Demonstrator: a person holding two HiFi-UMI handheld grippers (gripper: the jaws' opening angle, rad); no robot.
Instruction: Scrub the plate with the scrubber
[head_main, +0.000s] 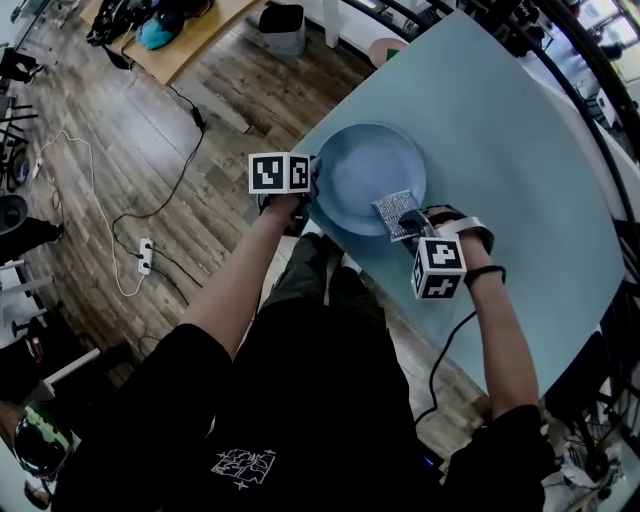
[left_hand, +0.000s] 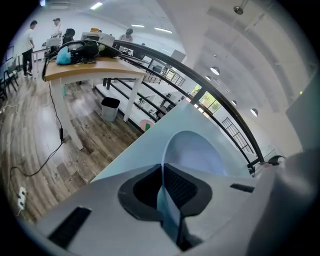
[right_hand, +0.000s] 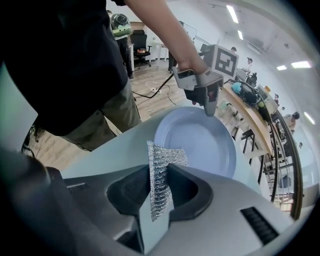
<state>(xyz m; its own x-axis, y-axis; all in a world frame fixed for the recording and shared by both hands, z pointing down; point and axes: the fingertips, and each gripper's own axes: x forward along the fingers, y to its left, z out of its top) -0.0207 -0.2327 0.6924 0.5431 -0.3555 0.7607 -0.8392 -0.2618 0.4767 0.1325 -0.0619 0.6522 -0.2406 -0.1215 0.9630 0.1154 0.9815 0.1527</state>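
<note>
Setting: a workshop with a wood-plank floor (head_main: 90, 150); a pale blue tabletop (head_main: 500, 130) fills the right of the head view, its near-left edge facing the person.
Plate: a round pale blue plate (head_main: 365, 160) lies flat on the tabletop just inside that edge, where both grippers reach it.
Left gripper: the left gripper (left_hand: 162, 195) has its jaws clamped on the plate's left rim, which runs edge-on between them. This is probably to stop the plate from sliding under the scrubbing.
Right gripper: the right gripper (right_hand: 159, 192) is pinched shut on a silver woven-mesh scrubber (right_hand: 162, 160). It grips the scrubber by one end, so the free end projects over the plate's near-right part.
Stage: scrubbing appears to be set up or under way.
Hidden: no view shows whether the mesh touches the plate. In the head view the marker cubes cover both sets of jaw tips. The tabletop's right side is cut off.
</note>
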